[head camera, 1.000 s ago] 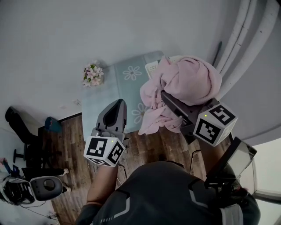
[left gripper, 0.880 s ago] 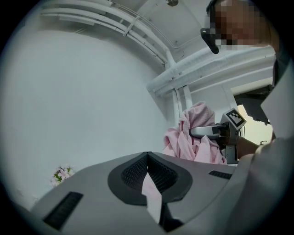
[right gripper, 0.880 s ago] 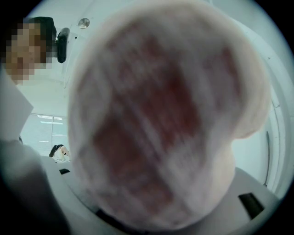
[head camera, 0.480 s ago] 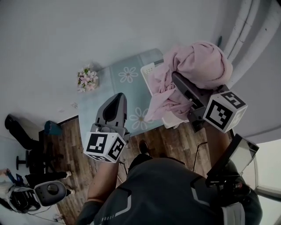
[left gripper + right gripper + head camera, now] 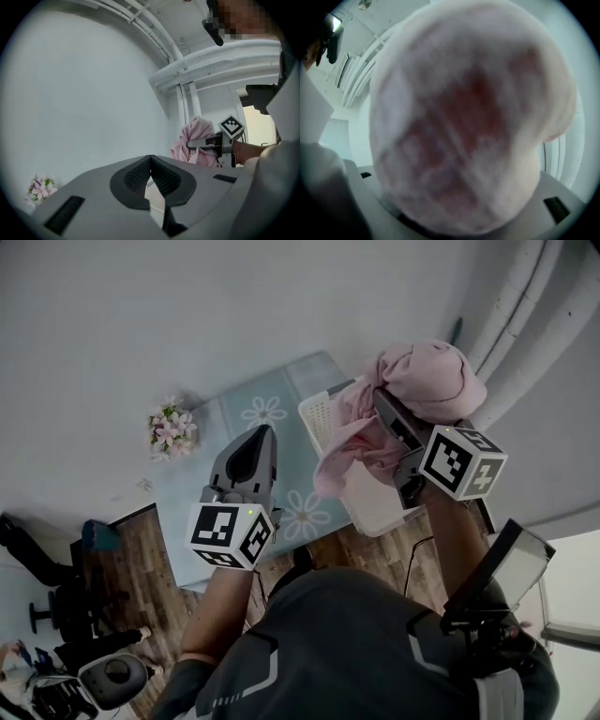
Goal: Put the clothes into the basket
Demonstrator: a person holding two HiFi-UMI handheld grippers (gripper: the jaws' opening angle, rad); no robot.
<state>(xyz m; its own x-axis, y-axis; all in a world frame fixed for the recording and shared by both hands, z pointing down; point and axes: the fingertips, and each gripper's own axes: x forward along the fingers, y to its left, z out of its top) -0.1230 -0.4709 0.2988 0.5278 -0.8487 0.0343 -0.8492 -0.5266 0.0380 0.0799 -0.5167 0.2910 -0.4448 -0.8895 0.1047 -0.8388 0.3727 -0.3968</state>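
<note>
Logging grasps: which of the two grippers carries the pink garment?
The right gripper: its jaws clamp the pink garment, while the left gripper is shut and empty.

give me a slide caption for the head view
Right tongs hold a pink garment by the white basket; left tongs shut and empty.

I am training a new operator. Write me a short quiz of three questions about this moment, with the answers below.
1. What does the right gripper hold?
A) a white towel
B) a pink garment
C) nothing
2. True or false: the left gripper also holds a piece of clothing.
3. In the head view, what small thing shows to the left of the flower-print mat?

Key
1. B
2. False: its jaws are together with nothing between them.
3. A bunch of pink flowers.
</note>
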